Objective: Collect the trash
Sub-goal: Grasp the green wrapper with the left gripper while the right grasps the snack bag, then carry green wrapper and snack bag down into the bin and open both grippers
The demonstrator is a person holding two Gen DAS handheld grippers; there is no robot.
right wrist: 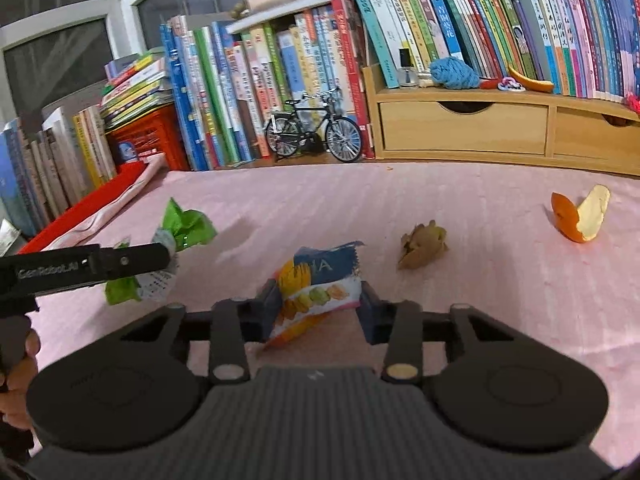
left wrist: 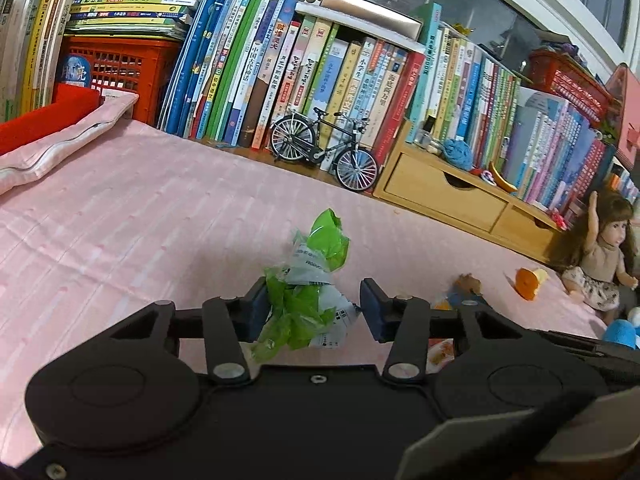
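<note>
A crumpled green and white wrapper [left wrist: 308, 304] sits between the fingers of my left gripper [left wrist: 316, 308], which is shut on it over the pink bedsheet [left wrist: 140, 220]. Seen from the right wrist, the same wrapper [right wrist: 184, 226] sticks out above and below the left gripper's finger [right wrist: 124, 260]. My right gripper [right wrist: 320, 308] is shut on a blue, white and orange snack packet [right wrist: 320, 284]. A brown crumpled scrap [right wrist: 422, 246] lies just beyond it, and an orange peel [right wrist: 580, 216] lies farther right on the sheet.
Rows of books [left wrist: 320, 72], a model bicycle [right wrist: 316, 128] and a wooden drawer unit [right wrist: 464, 128] line the bed's far edge. A doll [left wrist: 600, 264] sits at the right, a pink pillow [left wrist: 60, 140] at the left. A hand [right wrist: 16, 380] holds the left gripper.
</note>
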